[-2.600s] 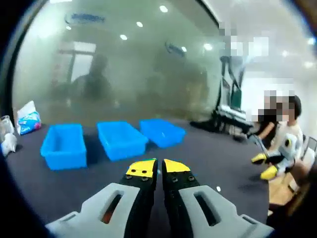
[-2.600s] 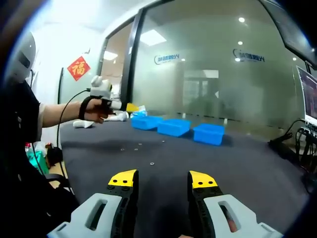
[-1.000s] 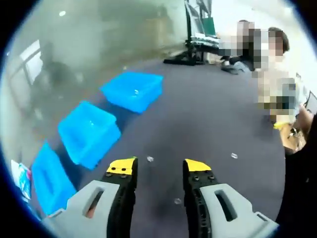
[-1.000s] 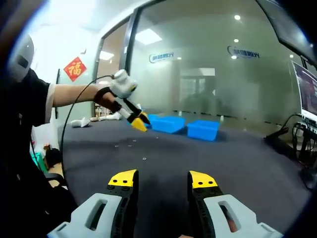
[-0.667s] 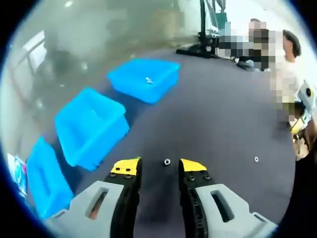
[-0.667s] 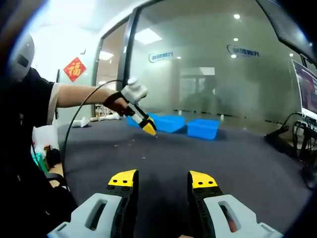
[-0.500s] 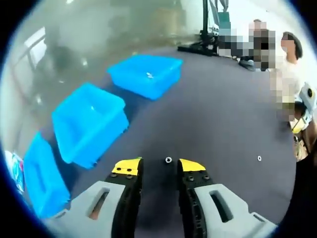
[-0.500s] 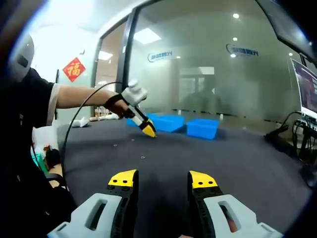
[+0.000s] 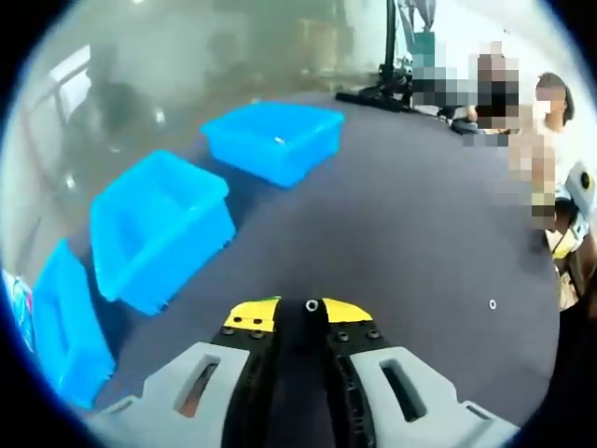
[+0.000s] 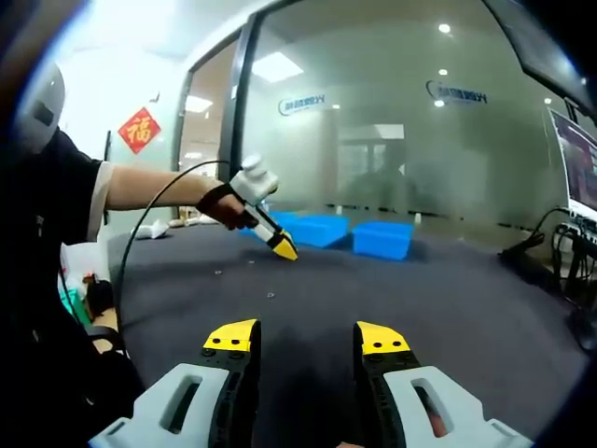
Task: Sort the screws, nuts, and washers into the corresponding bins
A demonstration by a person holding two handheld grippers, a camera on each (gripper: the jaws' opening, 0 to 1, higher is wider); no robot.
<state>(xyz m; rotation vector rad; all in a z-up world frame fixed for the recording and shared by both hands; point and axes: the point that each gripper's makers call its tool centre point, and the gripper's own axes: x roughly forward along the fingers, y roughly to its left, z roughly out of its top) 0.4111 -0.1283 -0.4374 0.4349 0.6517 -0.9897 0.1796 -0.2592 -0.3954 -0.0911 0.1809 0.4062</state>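
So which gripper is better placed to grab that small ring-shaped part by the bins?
Left: the left gripper is nearly closed around the small nut. The right gripper hangs open, well back.

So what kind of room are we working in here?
Probably an office or lab: a frosted glass wall with a logo, recessed ceiling lights, a monitor at the edge, and blue bins on a dark table.
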